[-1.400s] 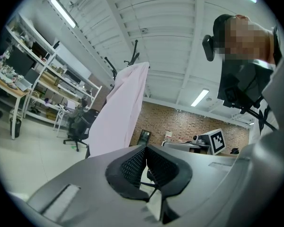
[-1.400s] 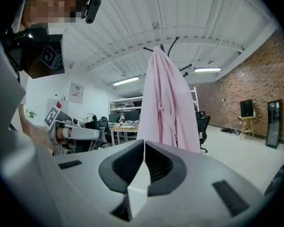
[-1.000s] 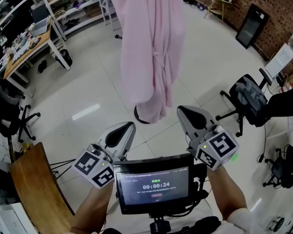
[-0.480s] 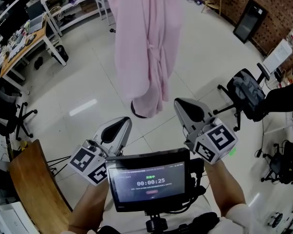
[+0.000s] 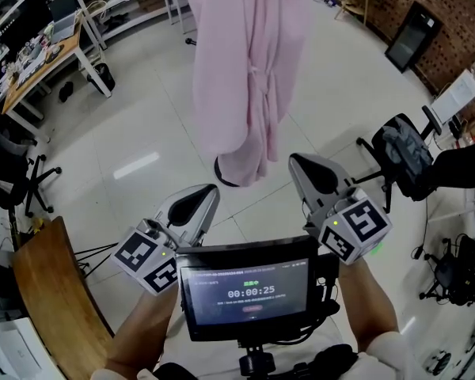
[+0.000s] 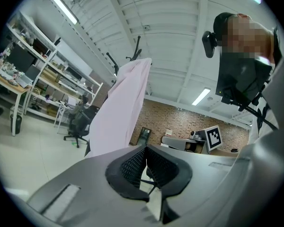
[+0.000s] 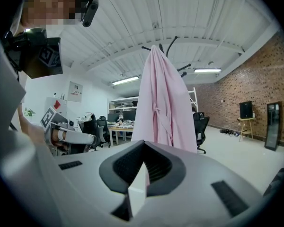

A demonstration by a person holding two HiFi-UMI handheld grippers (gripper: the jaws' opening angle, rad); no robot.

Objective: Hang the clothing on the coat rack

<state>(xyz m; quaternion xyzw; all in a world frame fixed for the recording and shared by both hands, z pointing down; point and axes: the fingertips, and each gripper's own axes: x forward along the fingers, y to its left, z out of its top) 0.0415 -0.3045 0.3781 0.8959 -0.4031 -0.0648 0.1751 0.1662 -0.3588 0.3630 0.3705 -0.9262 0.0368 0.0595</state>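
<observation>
**Garment is on the rack, both grippers idle and empty**

The tiled floor (image 5: 134, 125) fills most of the head view. Over it, far from the person, the long pink garment (image 5: 249, 77) hangs from the top of the coat rack (image 7: 173, 42). Its hem reaches almost down to the dark foot of the rack. Compared with one second before, almost nothing has changed. The garment hangs in the same way; only the camera has shifted a little, and the timer on the screen (image 5: 249, 291) has gone on. The left gripper (image 5: 191, 206) and the right gripper (image 5: 317, 172) stay near the person, well apart from the cloth. The jaws of both are pressed together with nothing between them. I judge that the hanging is already done
</observation>
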